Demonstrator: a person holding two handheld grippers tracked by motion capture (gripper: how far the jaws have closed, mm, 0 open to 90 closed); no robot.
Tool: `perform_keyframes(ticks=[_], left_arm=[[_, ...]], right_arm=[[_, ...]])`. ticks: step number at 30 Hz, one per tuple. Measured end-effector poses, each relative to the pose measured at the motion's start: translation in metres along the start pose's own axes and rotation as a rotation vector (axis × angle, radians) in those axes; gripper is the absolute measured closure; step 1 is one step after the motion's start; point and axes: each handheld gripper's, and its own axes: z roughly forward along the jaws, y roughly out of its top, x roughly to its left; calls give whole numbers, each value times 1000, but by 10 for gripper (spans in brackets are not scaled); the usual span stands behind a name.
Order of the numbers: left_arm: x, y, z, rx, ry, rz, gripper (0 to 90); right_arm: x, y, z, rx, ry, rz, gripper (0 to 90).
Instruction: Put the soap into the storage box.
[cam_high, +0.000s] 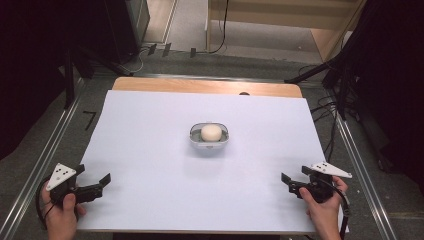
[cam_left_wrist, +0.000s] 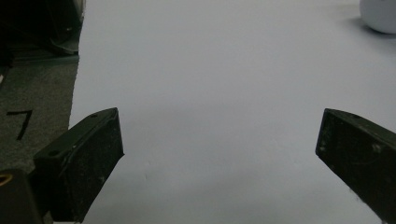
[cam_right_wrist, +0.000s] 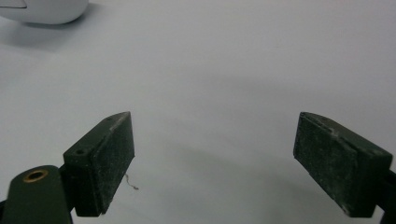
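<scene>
Left gripper: held in the person's left hand at the near left corner of the white sheet; jaws spread wide, grasping nothing.
Right gripper: held in the right hand at the near right corner; jaws likewise spread and empty.
Ground between: bare sheet lies between both grippers and the middle of the table.
Container: a small rounded pale dish at the sheet's centre, well apart from both grippers.
Ball: a cream, rounded lump sitting inside the container.
Progress: by my judgement nothing is started; the container and ball sit untouched, so reach, grasp and handling are all left to do.
</scene>
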Motion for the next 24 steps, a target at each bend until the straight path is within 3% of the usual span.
perform_keyframes(ticks=[17, 24], left_arm=[[0, 0, 0, 1, 0, 0, 13], [0, 0, 0, 3, 0, 0, 13]], right_arm=[[-33, -20, -31, -32, -57, 48, 129], [-45, -27, -41, -42, -93, 44, 129]])
